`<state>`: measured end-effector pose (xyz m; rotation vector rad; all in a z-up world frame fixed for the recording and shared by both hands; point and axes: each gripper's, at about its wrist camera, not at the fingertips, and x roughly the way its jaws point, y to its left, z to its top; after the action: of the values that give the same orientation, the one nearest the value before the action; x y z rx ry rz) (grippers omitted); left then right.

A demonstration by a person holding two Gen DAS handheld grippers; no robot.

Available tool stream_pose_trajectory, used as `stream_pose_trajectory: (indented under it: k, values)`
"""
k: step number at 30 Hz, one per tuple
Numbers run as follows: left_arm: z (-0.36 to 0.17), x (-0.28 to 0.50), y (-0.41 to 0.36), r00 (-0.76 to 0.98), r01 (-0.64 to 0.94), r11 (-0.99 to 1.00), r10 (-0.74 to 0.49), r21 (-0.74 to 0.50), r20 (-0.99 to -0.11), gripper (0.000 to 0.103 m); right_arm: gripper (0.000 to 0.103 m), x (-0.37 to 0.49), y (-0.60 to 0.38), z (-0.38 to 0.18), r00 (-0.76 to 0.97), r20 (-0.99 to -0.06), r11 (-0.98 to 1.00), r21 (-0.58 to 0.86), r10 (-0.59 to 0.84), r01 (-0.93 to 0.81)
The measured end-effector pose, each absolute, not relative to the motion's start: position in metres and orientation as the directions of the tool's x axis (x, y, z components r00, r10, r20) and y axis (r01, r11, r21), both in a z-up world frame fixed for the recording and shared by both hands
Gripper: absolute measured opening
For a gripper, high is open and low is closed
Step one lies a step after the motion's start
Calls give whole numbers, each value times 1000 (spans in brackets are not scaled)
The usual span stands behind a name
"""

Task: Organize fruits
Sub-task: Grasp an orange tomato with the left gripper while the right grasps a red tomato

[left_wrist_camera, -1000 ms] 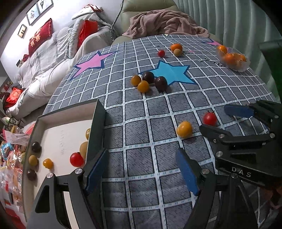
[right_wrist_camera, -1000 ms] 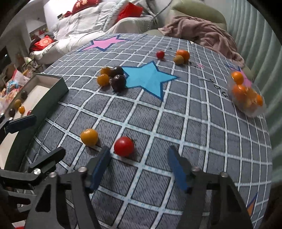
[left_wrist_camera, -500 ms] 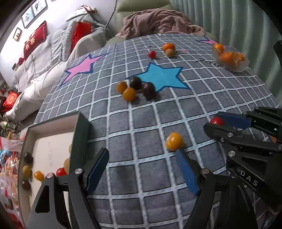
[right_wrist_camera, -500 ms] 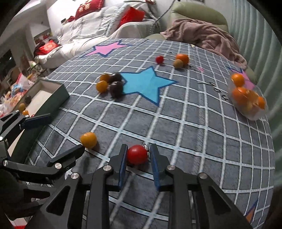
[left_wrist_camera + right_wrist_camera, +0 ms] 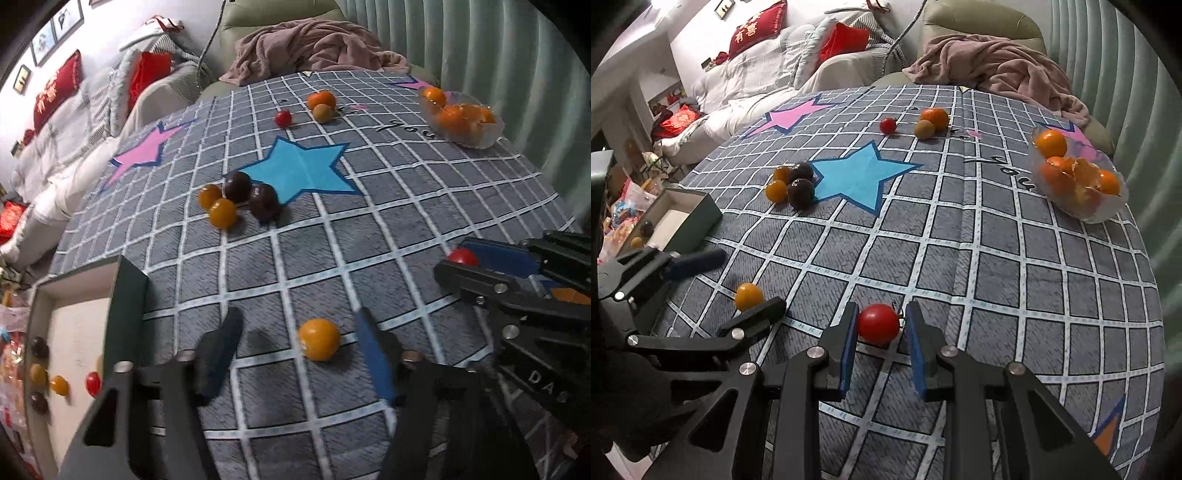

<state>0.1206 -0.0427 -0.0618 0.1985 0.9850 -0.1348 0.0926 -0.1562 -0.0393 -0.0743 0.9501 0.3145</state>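
My right gripper (image 5: pixel 880 326) is shut on a red cherry tomato (image 5: pixel 878 324), held just above the grid cloth; it also shows in the left wrist view (image 5: pixel 461 255). My left gripper (image 5: pixel 295 339) is open, its fingers either side of a yellow tomato (image 5: pixel 319 339) on the cloth; that tomato also shows in the right wrist view (image 5: pixel 748 296). A green box (image 5: pixel 125 284) at the left holds several small fruits. A cluster of two yellow and two dark fruits (image 5: pixel 236 201) lies by the blue star.
A glass bowl of oranges (image 5: pixel 461 120) stands at the far right. A red tomato (image 5: pixel 283 118), an orange (image 5: pixel 322 99) and a small greenish fruit (image 5: pixel 324 113) lie at the far side. A pink blanket (image 5: pixel 314 48) and sofa lie beyond the table.
My right gripper closed on the red tomato and lifted it slightly. My left gripper moved right, from over the box edge to around the yellow tomato.
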Motion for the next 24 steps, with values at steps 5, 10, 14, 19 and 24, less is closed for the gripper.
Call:
stream_pose_trajectory:
  k: [5, 10, 14, 19, 24]
  values:
    - [-61, 117, -46, 531, 210, 976, -61, 62, -845, 24, 28, 90, -157, -40, 537, -813, 955, 77, 227, -287]
    - [-62, 109, -33, 516, 166, 986, -91, -5, -852, 24, 28, 83, -167, -40, 531, -816, 961, 104, 229, -255]
    - [-58, 98, -23, 505, 146, 989, -93, -21, -858, 24, 28, 76, -173, -39, 521, -820, 963, 132, 238, -234]
    - [-46, 84, -14, 522, 142, 990, -93, -22, -848, 23, 28, 64, -171, -33, 522, -817, 962, 137, 245, -236]
    - [-34, 73, -7, 542, 137, 990, -96, -25, -835, 23, 28, 52, -163, -25, 523, -816, 960, 133, 247, -246]
